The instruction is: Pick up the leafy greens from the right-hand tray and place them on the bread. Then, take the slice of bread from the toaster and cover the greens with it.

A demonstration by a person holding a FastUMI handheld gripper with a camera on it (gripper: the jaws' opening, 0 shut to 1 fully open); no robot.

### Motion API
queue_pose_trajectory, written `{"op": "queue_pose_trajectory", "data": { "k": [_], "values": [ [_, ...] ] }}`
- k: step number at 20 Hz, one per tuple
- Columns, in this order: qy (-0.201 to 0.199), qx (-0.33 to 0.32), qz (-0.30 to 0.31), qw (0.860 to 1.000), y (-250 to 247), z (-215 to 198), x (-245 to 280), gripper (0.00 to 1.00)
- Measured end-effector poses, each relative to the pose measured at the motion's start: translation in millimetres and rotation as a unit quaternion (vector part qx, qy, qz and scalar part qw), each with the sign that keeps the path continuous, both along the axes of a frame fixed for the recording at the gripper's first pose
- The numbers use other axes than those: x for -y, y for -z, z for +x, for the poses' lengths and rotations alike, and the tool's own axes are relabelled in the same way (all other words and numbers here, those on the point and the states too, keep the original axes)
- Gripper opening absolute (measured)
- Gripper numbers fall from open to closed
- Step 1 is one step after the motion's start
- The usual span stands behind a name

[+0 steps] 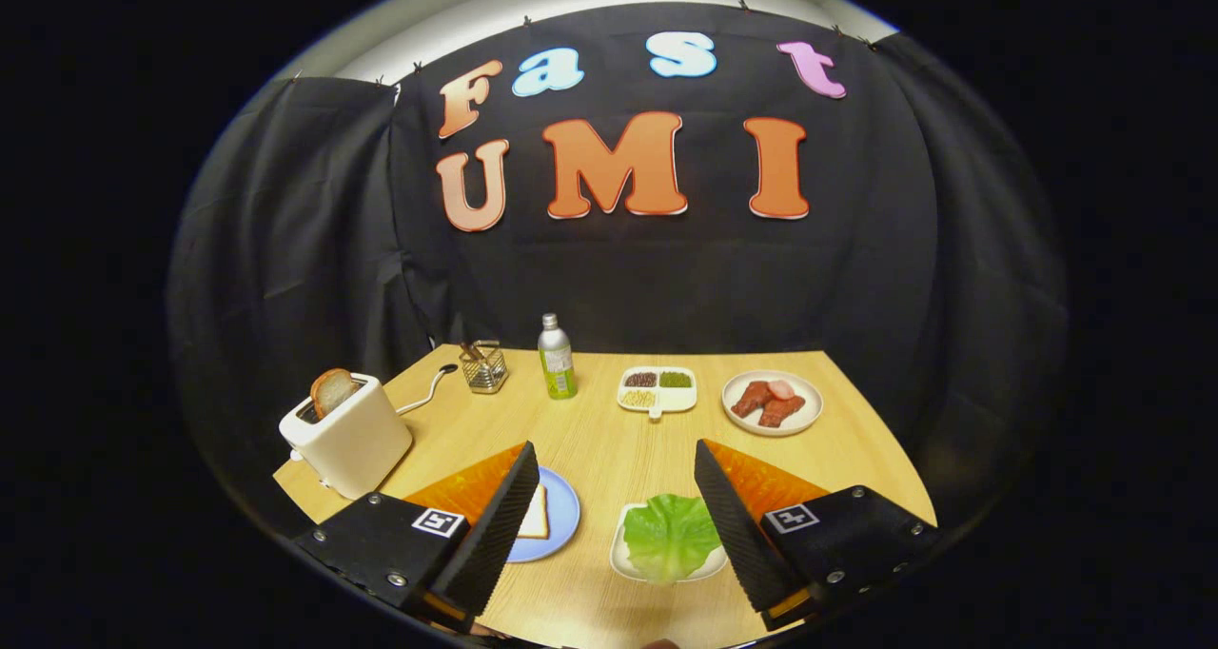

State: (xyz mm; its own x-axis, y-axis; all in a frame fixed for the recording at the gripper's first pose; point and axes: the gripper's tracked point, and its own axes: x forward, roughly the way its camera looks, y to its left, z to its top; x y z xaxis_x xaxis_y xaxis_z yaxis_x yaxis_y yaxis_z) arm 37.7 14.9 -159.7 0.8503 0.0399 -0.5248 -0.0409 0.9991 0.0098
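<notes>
Hovering above the near edge of the wooden table (609, 440), the gripper (617, 463) has its fingers spread wide with nothing between them. The lettuce leaf (671, 535) lies on a small white tray (620, 554) just ahead of and below the fingers, closer to the right finger, whose inner edge overlaps the leaf's right side in this view; whether they touch I cannot tell. The leaf's long axis seems to run near to far, roughly along the fingers, so a short drop with a slight shift right looks like the coming move.

Left of the tray, a blue plate (561, 516) holds a slice of bread (536, 516), partly hidden behind the left finger. Further left stands a white toaster (347, 435) with a browned slice (331, 390) sticking up from its slot.

Along the far side sit a wire basket (483, 367), a green bottle (557, 359), a divided dish (658, 389) with small heaps in three of its compartments, and a white plate (772, 403) of reddish meat pieces (773, 402)
</notes>
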Motion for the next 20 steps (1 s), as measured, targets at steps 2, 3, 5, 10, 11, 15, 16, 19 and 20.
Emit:
{"op": "queue_pose_trajectory", "data": {
  "k": [2, 3, 5, 10, 11, 15, 16, 19, 20],
  "values": [
    [0.013, -0.033, -0.002, 0.999, 20.2, 1.0, 6.8, 0.99],
    [0.016, -0.047, -0.002, 0.999, 30.1, 2.0, 8.3, 0.99],
    [0.015, -0.082, 0.004, 0.996, 50.6, 2.5, 7.3, 0.99],
    [0.018, -0.147, 0.022, 0.989, 90.5, 1.6, 12.3, 0.99],
    [0.02, -0.158, 0.019, 0.987, 97.1, 1.9, 16.1, 0.98],
    [0.019, -0.206, 0.023, 0.978, 123.6, -1.3, 18.8, 0.98],
    [0.025, -0.22, 0.03, 0.975, 131.2, -3.8, 18.8, 0.98],
    [0.041, -0.245, 0.016, 0.969, 154.3, -5.0, 31.8, 0.97],
    [0.045, -0.252, 0.014, 0.967, 160.4, -5.9, 34.6, 0.96]
  ]
}}
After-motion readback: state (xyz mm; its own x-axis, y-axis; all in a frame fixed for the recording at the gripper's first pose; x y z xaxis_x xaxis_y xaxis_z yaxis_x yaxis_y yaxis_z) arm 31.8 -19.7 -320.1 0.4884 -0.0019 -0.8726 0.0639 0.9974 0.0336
